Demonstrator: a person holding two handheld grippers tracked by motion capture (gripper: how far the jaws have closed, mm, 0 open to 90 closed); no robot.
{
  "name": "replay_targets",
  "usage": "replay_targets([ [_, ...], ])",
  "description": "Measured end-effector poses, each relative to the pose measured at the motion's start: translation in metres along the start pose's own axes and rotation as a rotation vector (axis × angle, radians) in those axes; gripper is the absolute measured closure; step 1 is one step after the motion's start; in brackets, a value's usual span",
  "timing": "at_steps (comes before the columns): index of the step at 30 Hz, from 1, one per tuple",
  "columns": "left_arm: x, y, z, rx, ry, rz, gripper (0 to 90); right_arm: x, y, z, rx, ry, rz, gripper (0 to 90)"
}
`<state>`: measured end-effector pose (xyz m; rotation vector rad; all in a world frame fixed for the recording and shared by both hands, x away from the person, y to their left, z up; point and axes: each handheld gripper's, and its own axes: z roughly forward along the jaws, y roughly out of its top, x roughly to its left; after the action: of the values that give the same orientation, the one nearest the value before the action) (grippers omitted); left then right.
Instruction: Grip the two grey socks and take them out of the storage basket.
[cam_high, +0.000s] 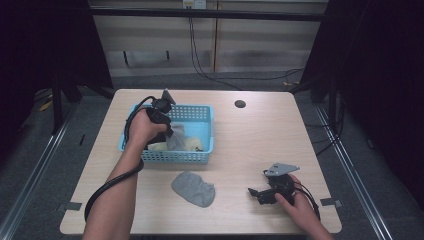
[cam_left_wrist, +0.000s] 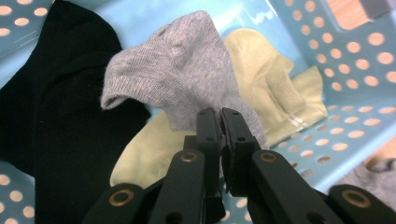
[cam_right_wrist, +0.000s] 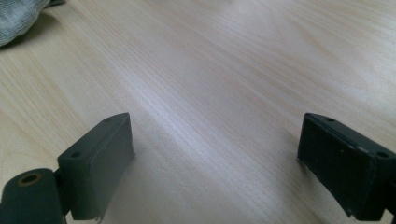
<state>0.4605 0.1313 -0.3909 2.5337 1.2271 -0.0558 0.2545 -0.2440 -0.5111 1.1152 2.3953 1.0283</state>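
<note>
Through the left gripper view I saw a black sock (cam_left_wrist: 60, 116) and a pale yellow sock (cam_left_wrist: 275, 88) lying in the perforated light-blue plastic basket (cam_left_wrist: 355, 51), detail the high view lost. From above, bare wooden counter (cam_high: 250, 135) lay open right of the basket. My left claw (cam_left_wrist: 220, 116) was pinched tight on a grey knitted ankle sock (cam_left_wrist: 187, 70) over the basket; my right claw (cam_right_wrist: 215, 158) rested wide, holding nothing, near a second grey sock (cam_high: 194, 188).

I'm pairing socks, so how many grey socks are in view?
2: one grey sock pinched in the left gripper over the blue basket, the other flat on the table. More may be hidden.
</note>
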Motion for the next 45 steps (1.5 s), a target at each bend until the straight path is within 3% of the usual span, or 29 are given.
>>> replay_targets([
  [30, -0.028, 0.007, -0.054, 0.026, -0.040, 0.060, 86.5, 0.000, 0.000, 0.000, 0.001, 0.000, 0.001, 9.9],
  [45, -0.042, 0.005, -0.072, 0.025, -0.053, 0.123, 86.5, 0.000, 0.000, 0.000, 0.000, 0.000, 0.001, 9.9],
])
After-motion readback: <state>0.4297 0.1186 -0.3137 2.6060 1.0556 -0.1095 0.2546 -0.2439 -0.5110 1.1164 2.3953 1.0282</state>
